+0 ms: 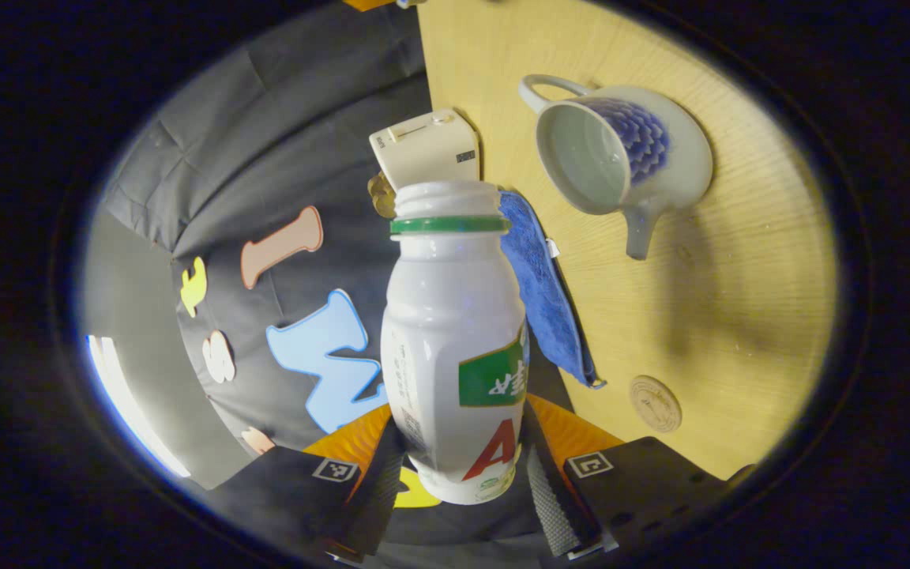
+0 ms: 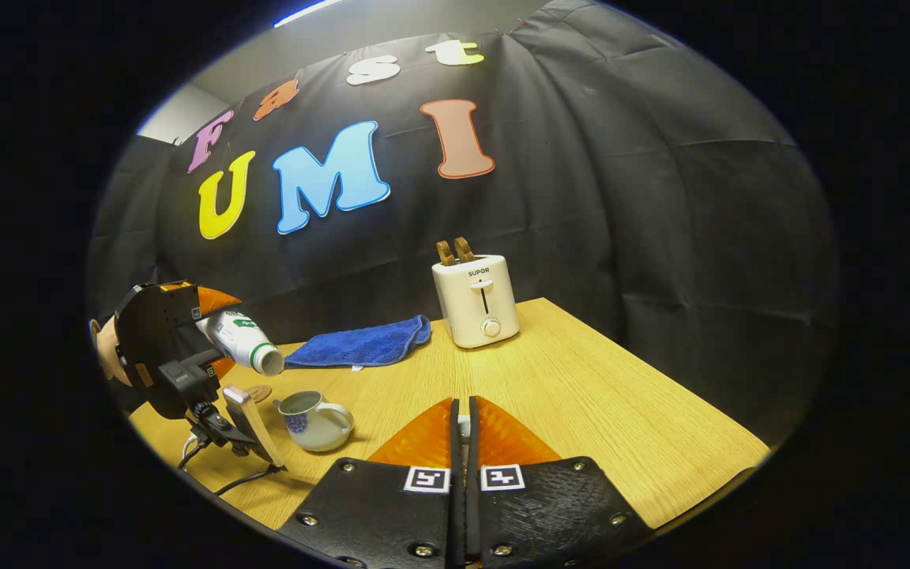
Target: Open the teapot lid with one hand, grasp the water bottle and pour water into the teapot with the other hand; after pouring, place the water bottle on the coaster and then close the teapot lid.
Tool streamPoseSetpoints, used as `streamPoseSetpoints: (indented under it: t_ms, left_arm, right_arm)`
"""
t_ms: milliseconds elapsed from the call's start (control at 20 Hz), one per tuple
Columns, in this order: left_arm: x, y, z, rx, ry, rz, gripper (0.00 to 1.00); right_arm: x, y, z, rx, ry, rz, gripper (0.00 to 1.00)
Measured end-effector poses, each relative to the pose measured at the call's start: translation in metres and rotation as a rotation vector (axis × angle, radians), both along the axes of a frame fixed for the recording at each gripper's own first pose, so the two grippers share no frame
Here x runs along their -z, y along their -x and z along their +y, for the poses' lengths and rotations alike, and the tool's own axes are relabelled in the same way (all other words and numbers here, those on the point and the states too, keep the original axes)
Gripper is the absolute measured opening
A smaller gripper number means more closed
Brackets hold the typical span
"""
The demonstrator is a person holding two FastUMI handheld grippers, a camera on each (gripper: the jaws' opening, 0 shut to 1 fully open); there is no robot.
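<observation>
My left gripper is shut on the lower body of a white water bottle with a green neck ring and no cap. In the right gripper view the left gripper holds the bottle tilted, mouth pointing down and to the right, above and just left of the teapot. The white teapot with blue pattern stands on the table with its top uncovered. No water stream shows. A round coaster lies near it, behind the teapot. My right gripper is shut on a small pale piece, apparently the teapot lid, mostly hidden.
A cream toaster with two slices stands at the back of the wooden table. A blue cloth lies left of it. A hand holds the left gripper, and a cable trails below it.
</observation>
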State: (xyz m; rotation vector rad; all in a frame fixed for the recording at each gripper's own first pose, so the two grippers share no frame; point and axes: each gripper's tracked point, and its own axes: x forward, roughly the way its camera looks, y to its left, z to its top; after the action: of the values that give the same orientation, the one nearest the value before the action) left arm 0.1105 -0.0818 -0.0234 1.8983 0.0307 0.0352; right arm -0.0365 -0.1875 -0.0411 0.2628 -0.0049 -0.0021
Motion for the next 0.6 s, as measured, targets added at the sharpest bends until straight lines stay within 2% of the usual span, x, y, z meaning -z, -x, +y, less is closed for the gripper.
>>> streamPoseSetpoints:
  t_ms: [150,200,250,400,450,600]
  left_arm:
    - [0.01,0.004,0.005,-0.002,0.217,0.038,0.87]
    - [0.012,0.006,0.006,0.003,0.291,0.048,0.81]
    - [0.014,0.009,0.005,0.007,0.362,0.056,0.87]
    - [0.015,0.013,0.004,0.014,0.568,0.076,0.87]
    - [0.016,0.015,0.003,0.018,0.632,0.084,0.81]
    - [0.014,0.022,0.008,0.019,0.796,0.105,0.81]
  right_arm:
    - [0.0,0.0,0.001,0.001,0.004,0.006,0.0]
    - [0.001,-0.001,0.003,0.0,0.003,0.009,0.0]
    - [0.001,-0.002,0.005,-0.001,0.003,0.011,0.0]
    - [-0.002,-0.002,0.011,-0.001,0.011,0.013,0.0]
    - [-0.003,-0.003,0.015,-0.005,0.018,0.015,0.0]
    - [-0.009,-0.005,0.029,-0.018,0.044,0.014,0.0]
